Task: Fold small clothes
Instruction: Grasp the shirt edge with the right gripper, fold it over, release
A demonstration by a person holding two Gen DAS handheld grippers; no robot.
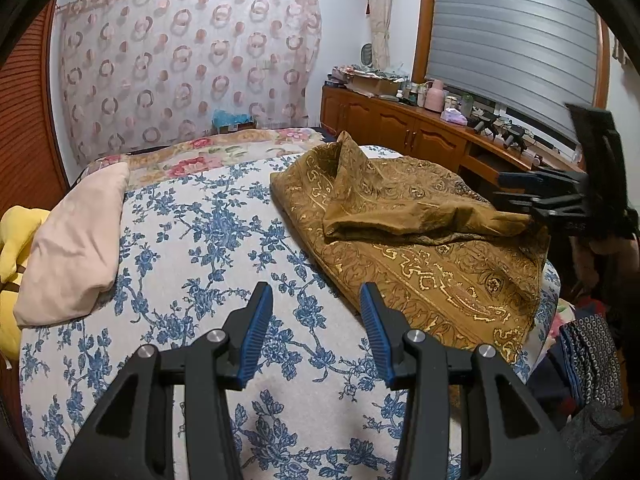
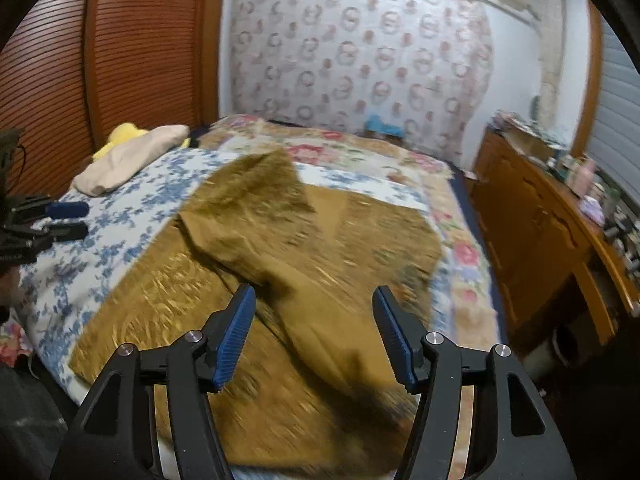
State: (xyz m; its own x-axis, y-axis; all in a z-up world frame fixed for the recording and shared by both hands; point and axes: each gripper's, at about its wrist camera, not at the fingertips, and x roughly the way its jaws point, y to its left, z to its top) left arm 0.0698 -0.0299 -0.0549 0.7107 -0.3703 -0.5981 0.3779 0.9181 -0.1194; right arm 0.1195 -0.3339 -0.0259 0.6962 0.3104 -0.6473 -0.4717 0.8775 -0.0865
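A brown cloth with a gold pattern [image 1: 420,264] lies spread on the blue-flowered bedspread [image 1: 192,240], with one flap folded loosely over its middle. My left gripper [image 1: 316,292] hangs open over the bare bedspread, just left of the cloth's near corner, with nothing between its pads. In the right wrist view the same cloth [image 2: 320,240] is blurred, and my right gripper [image 2: 314,292] stands open above its folded flap without pressing on it. In the left wrist view the right gripper [image 1: 508,189] sits at the flap's right end. The left gripper [image 2: 76,220] shows at the left edge.
A beige pillow [image 1: 76,240] and a yellow soft toy [image 1: 16,236] lie at the bed's left side. A wooden cabinet [image 1: 400,124] with clutter on top runs along the right wall. Louvred wardrobe doors [image 2: 120,48] stand to the left. Dark patterned clothes [image 1: 592,360] sit off the bed's right edge.
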